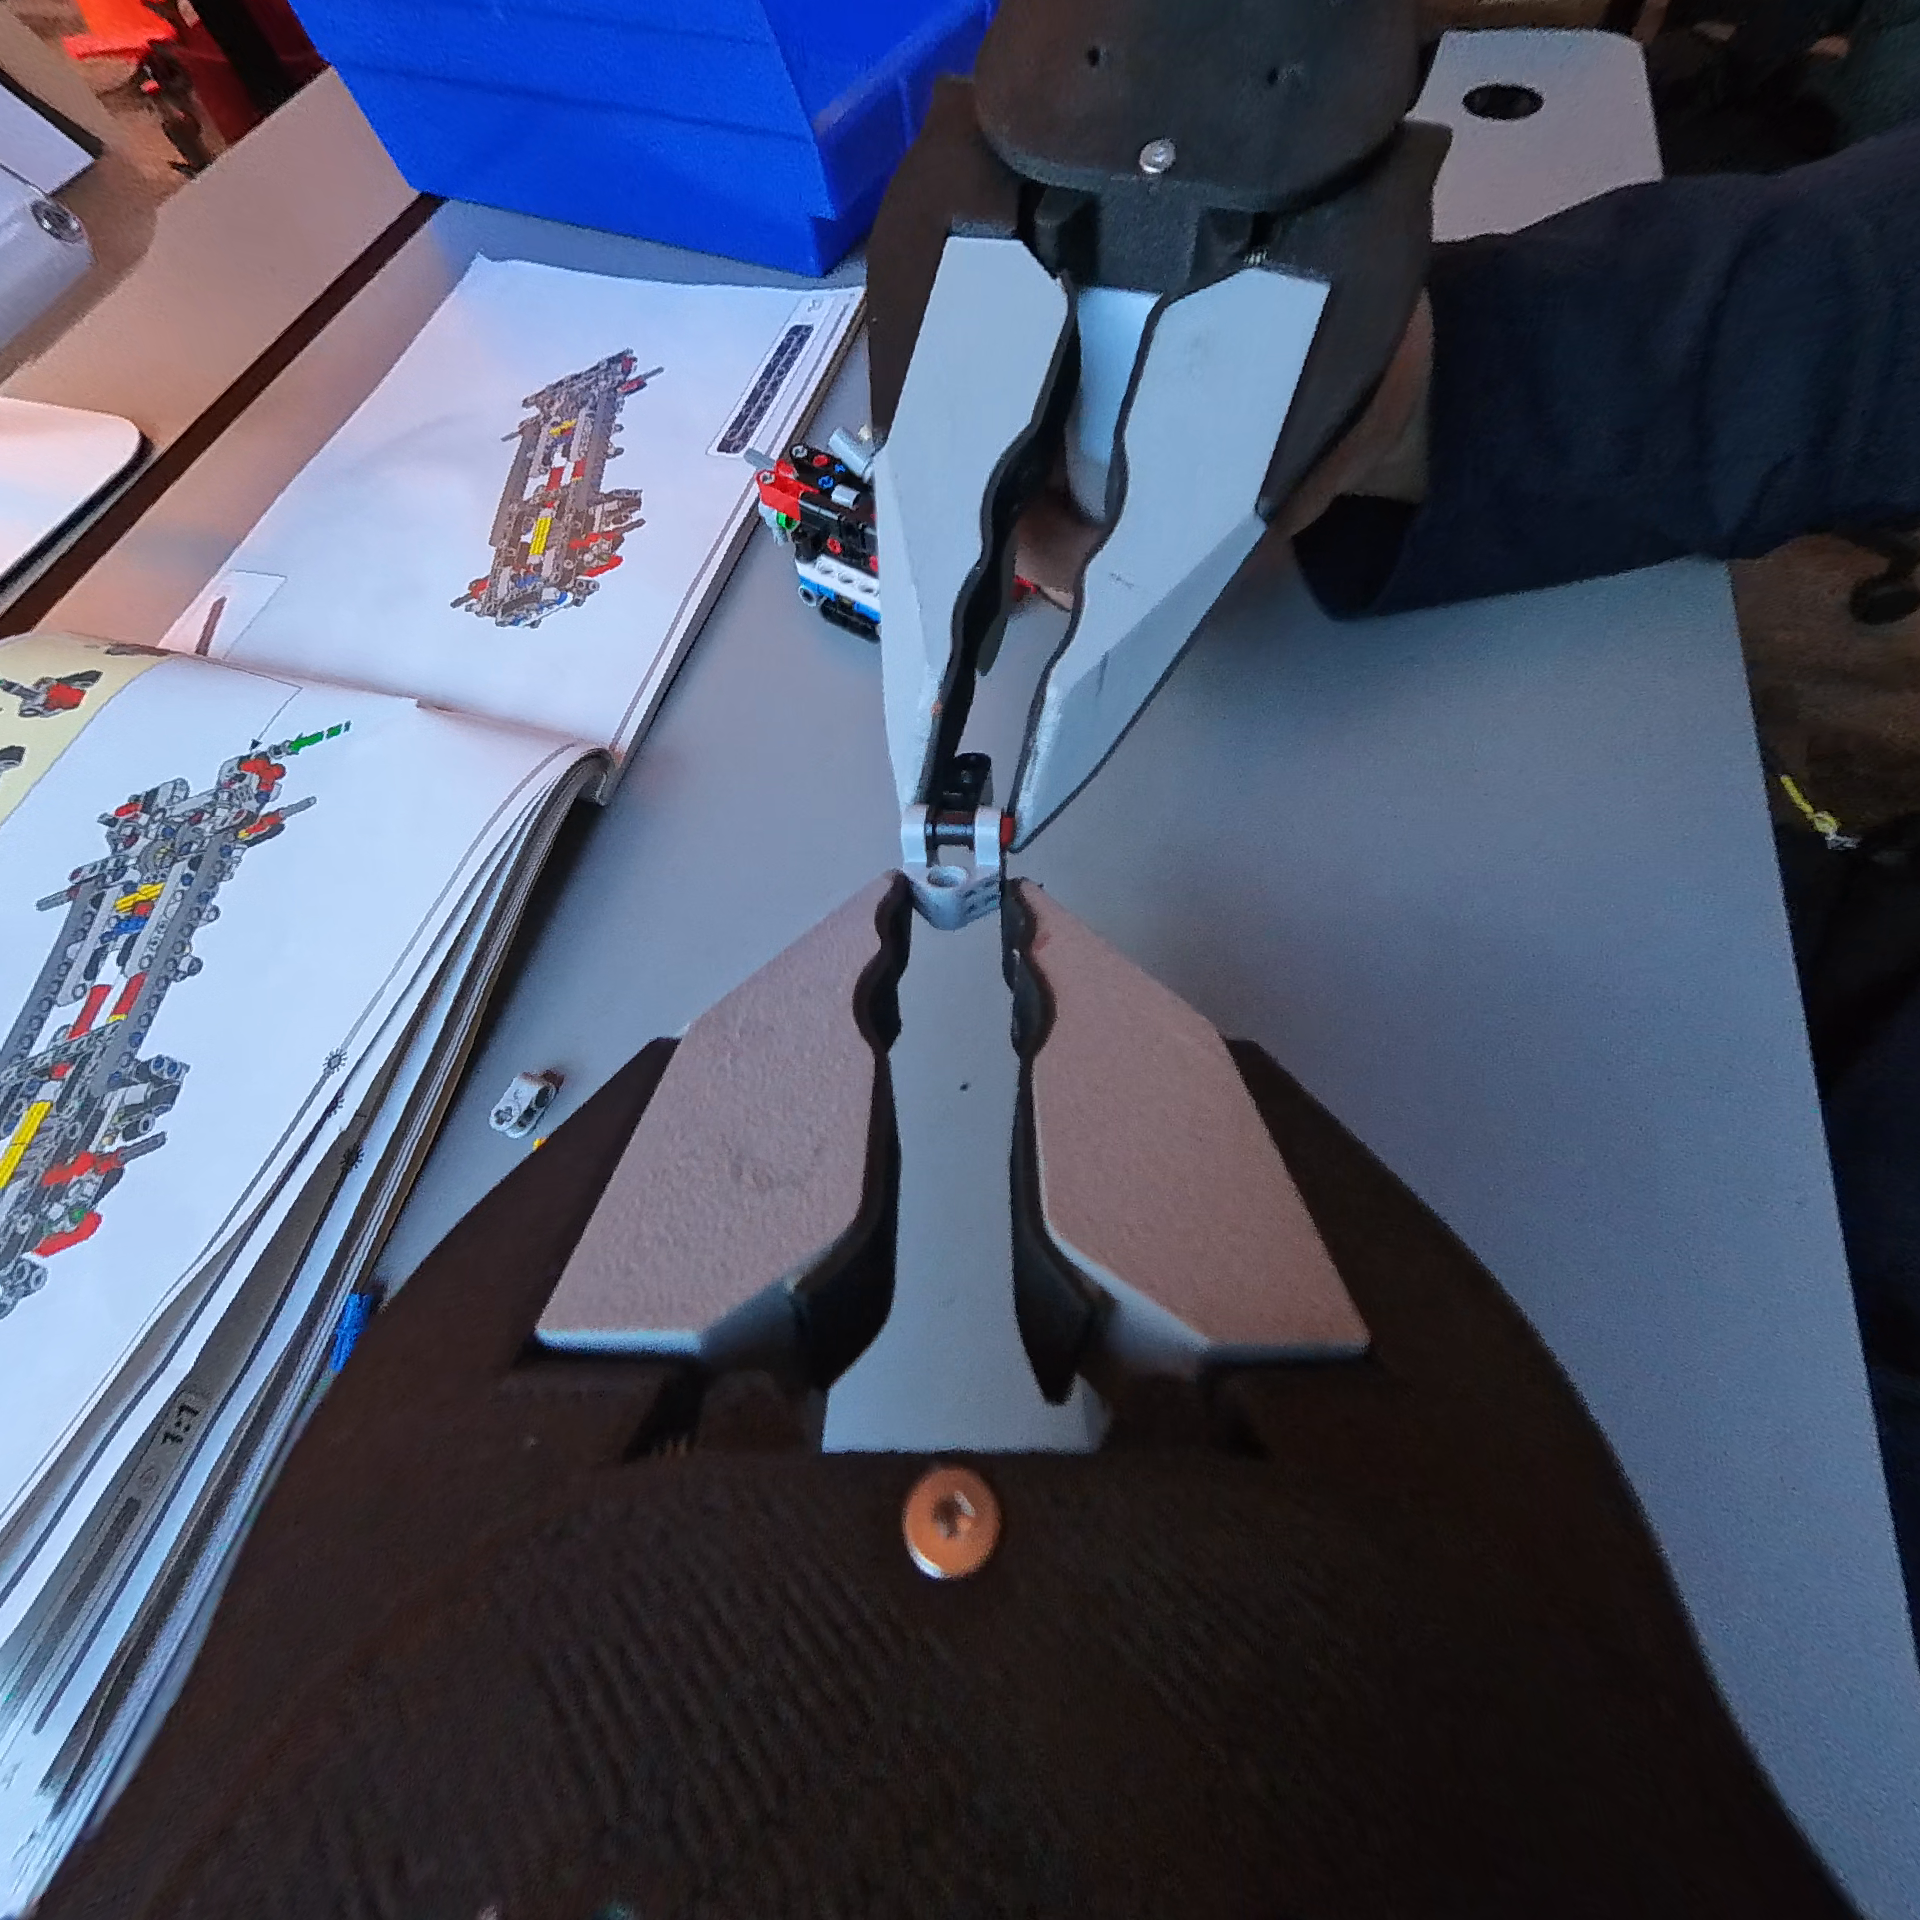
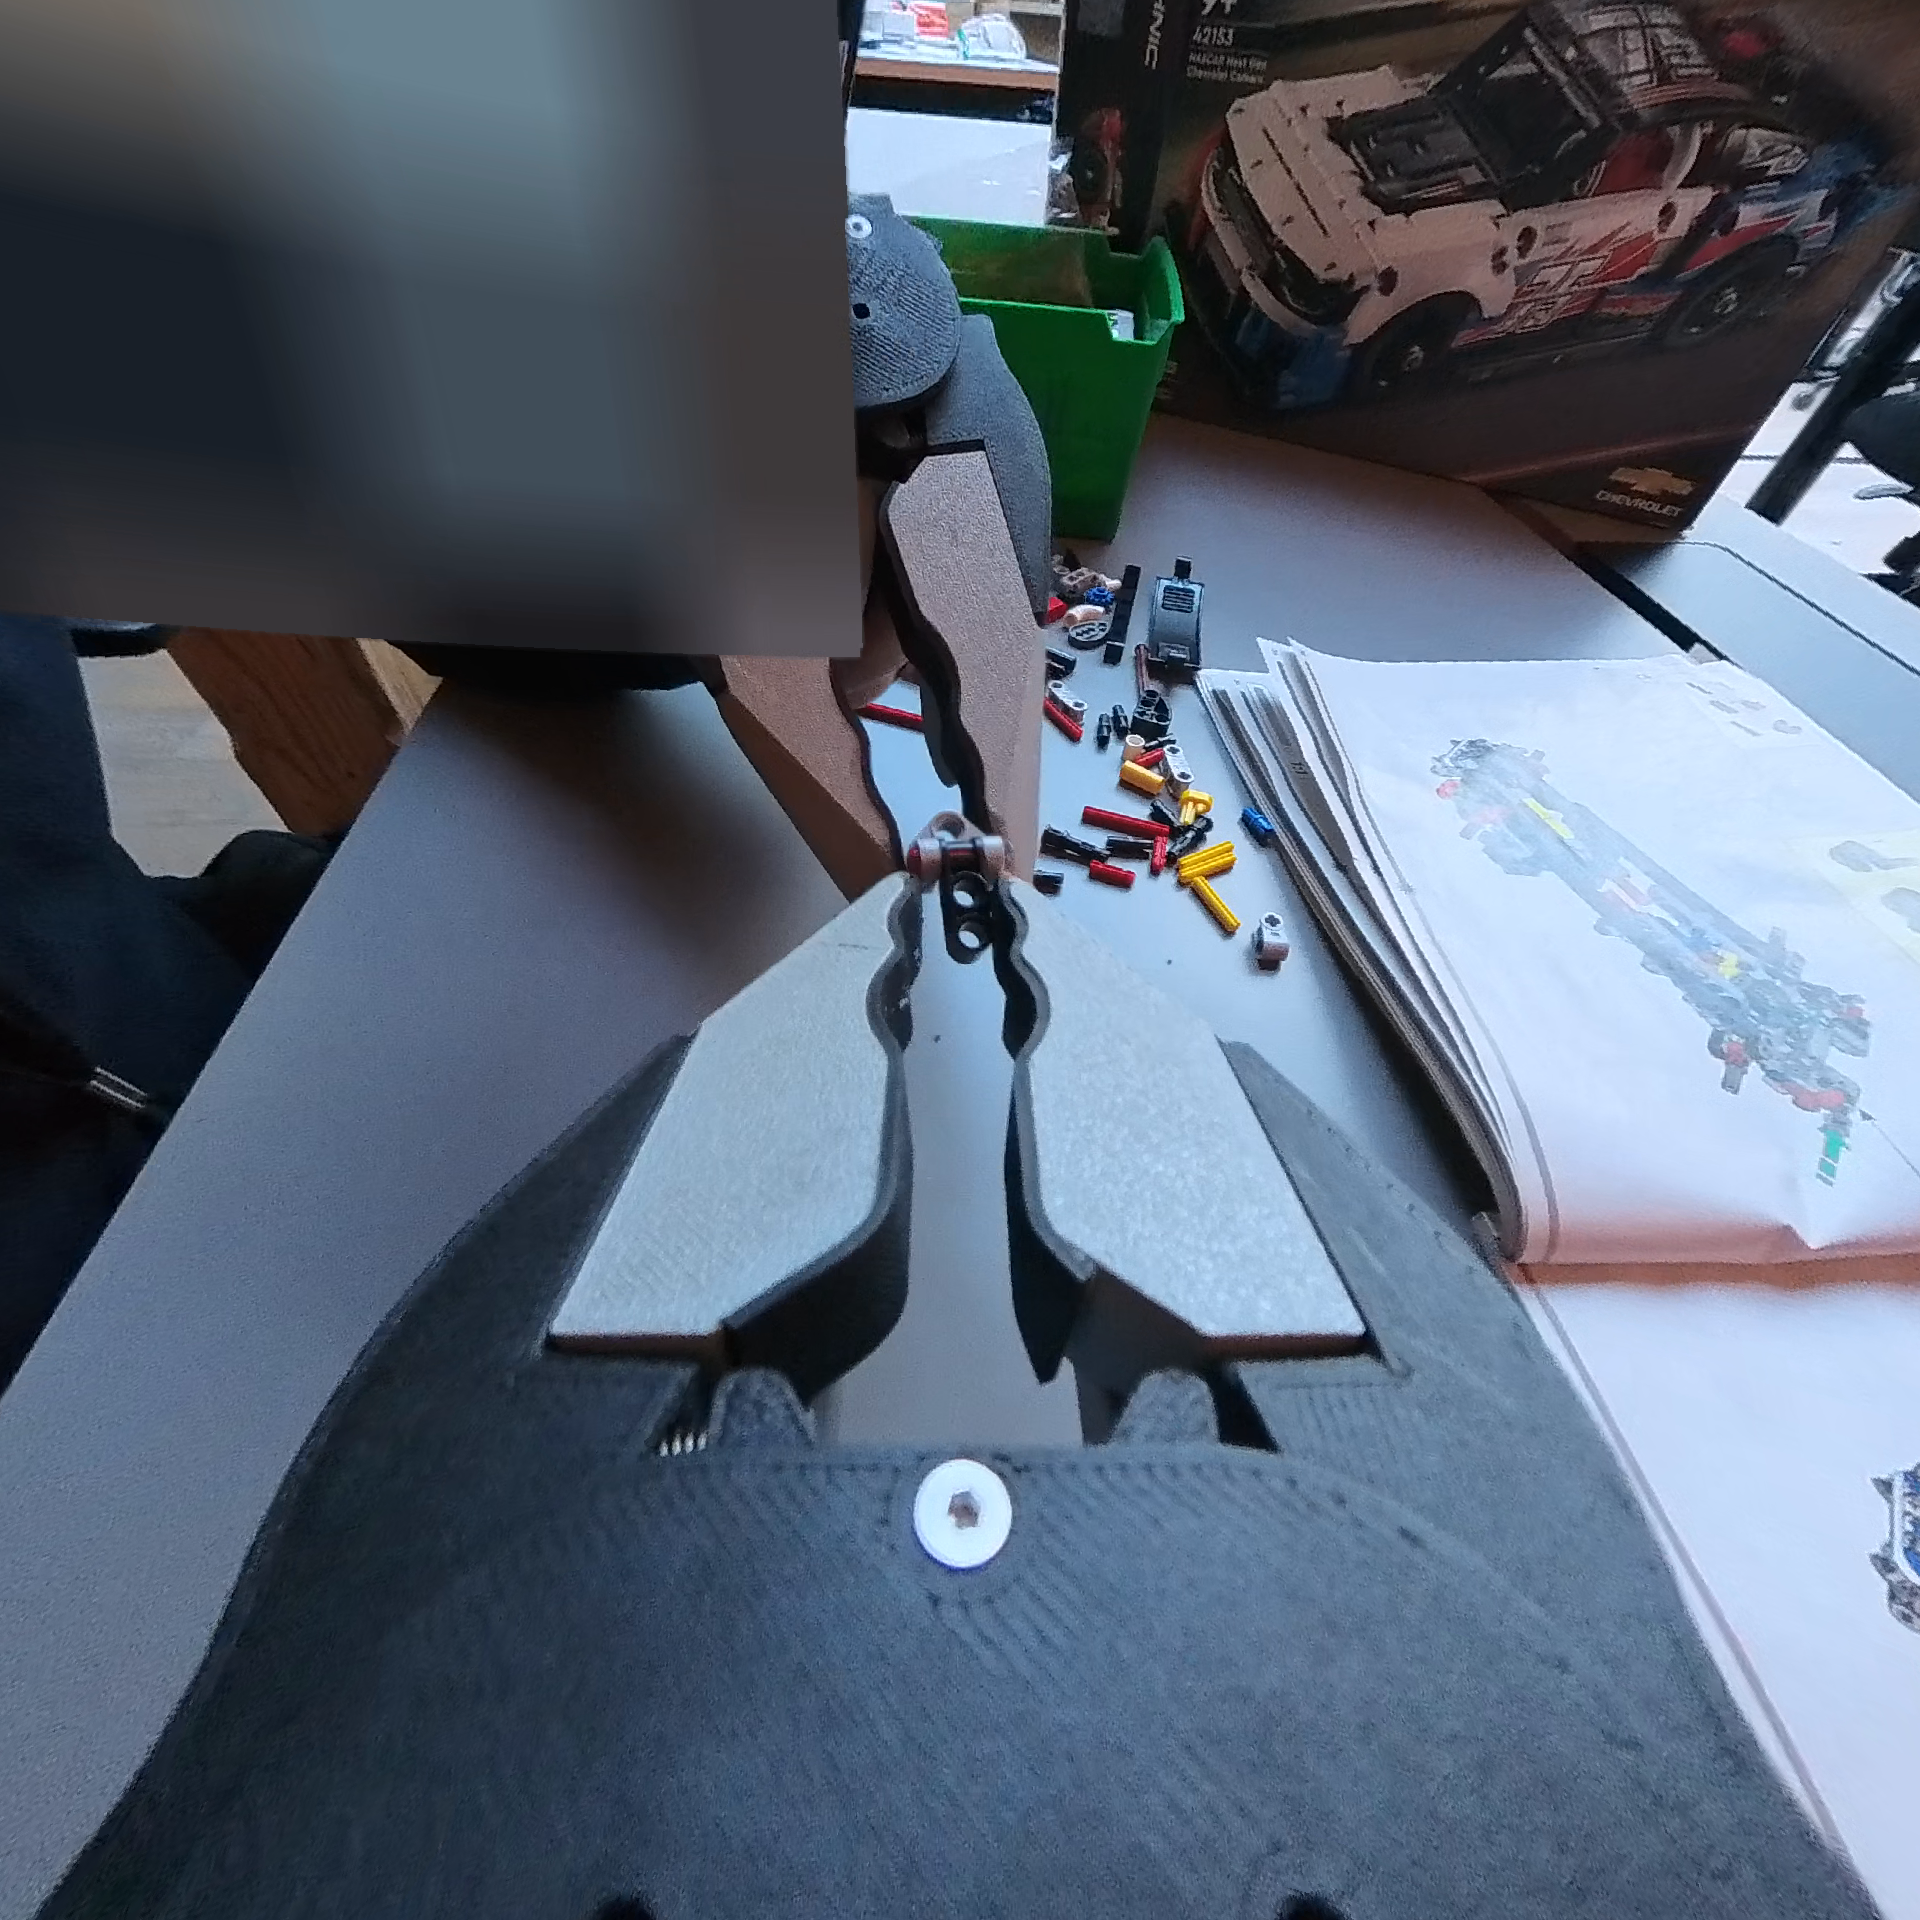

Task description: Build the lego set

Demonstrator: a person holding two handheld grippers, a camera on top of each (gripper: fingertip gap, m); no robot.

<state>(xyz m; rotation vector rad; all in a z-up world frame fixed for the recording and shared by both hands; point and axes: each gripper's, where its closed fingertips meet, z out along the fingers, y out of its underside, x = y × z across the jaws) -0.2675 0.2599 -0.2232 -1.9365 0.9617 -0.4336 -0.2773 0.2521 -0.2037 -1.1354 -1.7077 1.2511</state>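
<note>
Two grippers meet tip to tip above the grey table (image 1: 1351,935), and between them sits one small joined assembly. My left gripper (image 1: 954,896), with the brown-faced fingers, has its jaws narrow and closed on a light grey connector (image 1: 951,883); both pads look pressed to its sides. My right gripper (image 2: 961,925), the grey-faced one, comes in from directly opposite, its jaws also narrow, clamped on a short black beam with holes (image 2: 966,914). In the left wrist view I see it as the pale fingers reaching down from the top of frame.

The relation that matters: the black beam's long axis runs straight along the right gripper's fingers, pointing toward the left gripper, and its far end sits inside the fork of the grey connector. A dark pin with a red end (image 1: 1004,828) crosses that fork at right angles to the beam. So the two parts lie end to end on one line between the tips, each equally near its own gripper.

Off to one side lies an open instruction booklet (image 1: 312,935), with a scatter of loose red, yellow and black pieces (image 2: 1174,821) beside it. A partly built model (image 1: 831,520) lies behind the right gripper, near a blue bin (image 1: 644,114). A green bin (image 2: 1081,364) and a printed box (image 2: 1507,260) stand farther back.
</note>
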